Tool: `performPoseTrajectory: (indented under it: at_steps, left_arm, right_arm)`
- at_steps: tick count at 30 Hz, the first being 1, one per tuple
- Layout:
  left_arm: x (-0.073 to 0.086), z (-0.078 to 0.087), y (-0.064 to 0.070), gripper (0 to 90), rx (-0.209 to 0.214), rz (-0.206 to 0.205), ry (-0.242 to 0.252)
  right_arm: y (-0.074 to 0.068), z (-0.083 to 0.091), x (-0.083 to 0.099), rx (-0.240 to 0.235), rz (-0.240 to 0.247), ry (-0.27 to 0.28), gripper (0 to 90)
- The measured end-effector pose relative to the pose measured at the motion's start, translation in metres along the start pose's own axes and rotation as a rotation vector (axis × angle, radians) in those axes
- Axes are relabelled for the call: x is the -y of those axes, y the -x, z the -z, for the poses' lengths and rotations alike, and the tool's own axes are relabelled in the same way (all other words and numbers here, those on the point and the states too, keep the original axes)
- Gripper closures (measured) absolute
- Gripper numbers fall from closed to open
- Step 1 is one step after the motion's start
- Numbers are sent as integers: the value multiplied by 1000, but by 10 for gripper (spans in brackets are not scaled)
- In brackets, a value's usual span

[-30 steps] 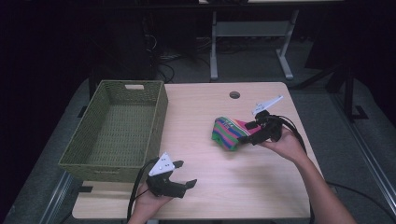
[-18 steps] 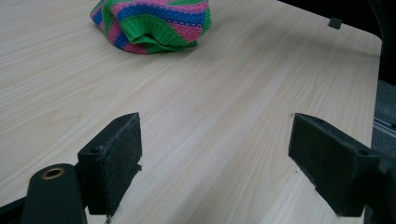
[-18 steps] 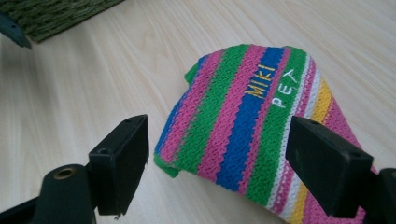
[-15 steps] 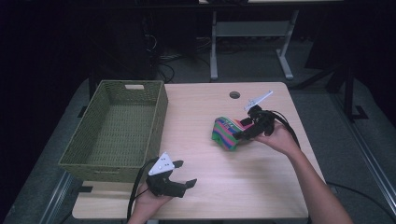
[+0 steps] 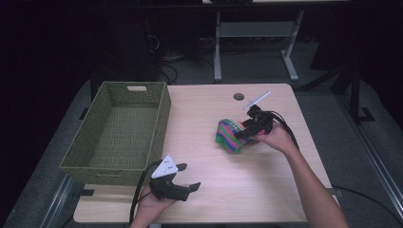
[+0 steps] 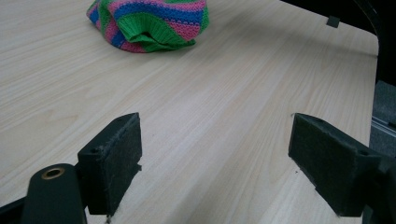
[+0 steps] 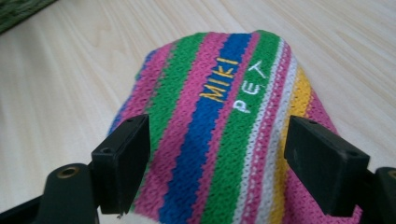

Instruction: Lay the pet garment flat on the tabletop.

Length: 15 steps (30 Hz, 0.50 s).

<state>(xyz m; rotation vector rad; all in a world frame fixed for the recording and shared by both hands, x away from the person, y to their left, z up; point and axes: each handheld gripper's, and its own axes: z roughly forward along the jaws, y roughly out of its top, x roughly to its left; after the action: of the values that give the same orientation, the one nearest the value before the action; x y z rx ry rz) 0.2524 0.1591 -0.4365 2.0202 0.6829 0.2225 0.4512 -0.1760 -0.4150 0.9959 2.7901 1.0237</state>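
- Thing in hand: a striped knit garment (image 5: 231, 135), small, bunched up, lying on the worktop (image 5: 266, 185) right of centre, well apart from the green woven basket (image 5: 119, 135) at the left side.
- My right gripper (image 5: 243, 133) is right at it; in the right gripper view the jaws stand apart with the knit (image 7: 224, 140) between them, pads not yet pressing the fabric as far as I can tell.
- My left gripper (image 5: 186, 176) sits near the front edge of the worktop, just in front of the basket, jaws wide apart, nothing between them; from the left gripper view the knit (image 6: 149, 23) lies well ahead of it.
- Handling, my judgement: light, soft, floppy; no fragility. It will sag and drape when lifted, so one pinch carries it but loose ends will trail.
- Ribbed knit looks grippy, not slippery; the pads should bite well.
- Where to grab: pinch a raised fold at the hump of the bundle, taking several layers, not a single edge that would unroll.
- The green ribbed hem seen from the left gripper view is thicker, a good second hold.
- Writing: embroidered on the stripes, "MIKI" (image 7: 218, 80) in yellow on blue, "PET" (image 7: 250, 88) in white on green. No other label readable.
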Motion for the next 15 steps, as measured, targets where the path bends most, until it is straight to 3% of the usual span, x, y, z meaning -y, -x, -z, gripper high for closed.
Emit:
performPoseTrajectory:
  at_steps: [9,15]
  left_arm:
    - [1,-1,0,171,-3,2,-5]
    - [1,-1,0,171,0,-1,-7]
  right_arm:
    - [3,-16,2,14,-14,-54,235]
    - [3,-27,2,30,-10,-92,298]
